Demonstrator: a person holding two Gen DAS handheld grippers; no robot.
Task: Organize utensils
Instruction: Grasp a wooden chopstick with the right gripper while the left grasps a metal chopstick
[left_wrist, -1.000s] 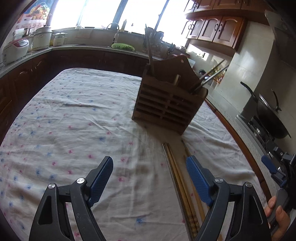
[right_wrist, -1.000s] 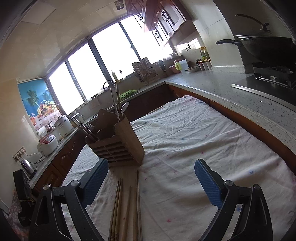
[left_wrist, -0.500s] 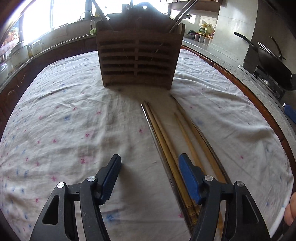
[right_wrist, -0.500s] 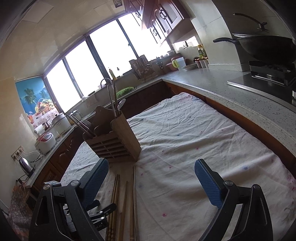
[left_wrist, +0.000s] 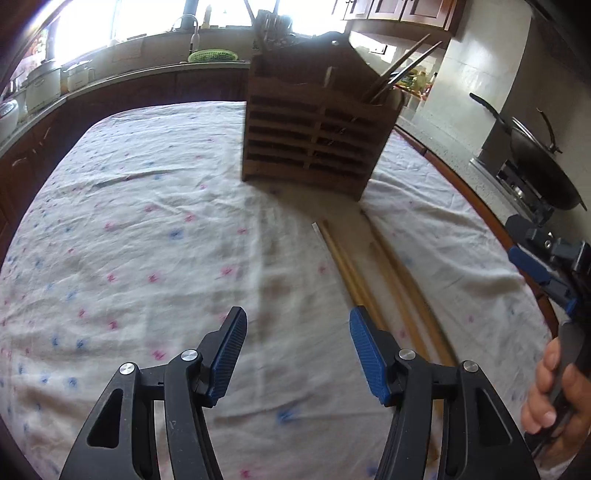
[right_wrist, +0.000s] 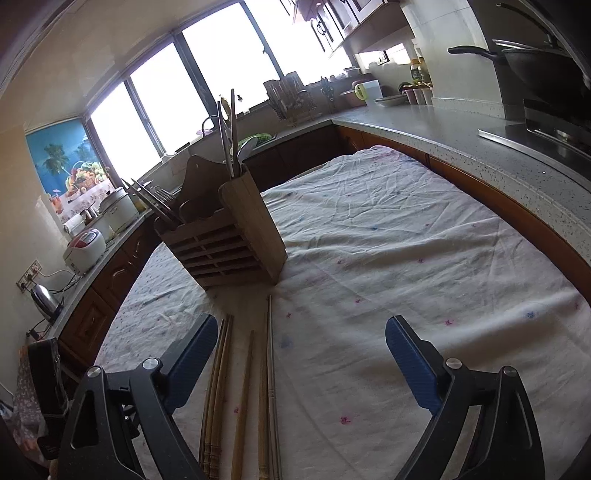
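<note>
Your left claw (left_wrist: 295, 354) has just been closing, nothing between its jaws (chopsticks (left_wrist: 354, 280) lie just right); your right claw (right_wrist: 299, 365) gapes wide, empty, over the worktop (right_wrist: 406, 258).

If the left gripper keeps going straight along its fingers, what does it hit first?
Most likely the bare tablecloth: the left gripper, jaws open and just closing with nothing between, points down at cloth. The chopsticks lie just off its right finger; the wooden holder stands further on.

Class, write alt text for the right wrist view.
The open right hand-held gripper hangs over a cloth-covered table, where loose chopsticks lie in front of a slatted wooden utensil holder already holding utensils.
</note>
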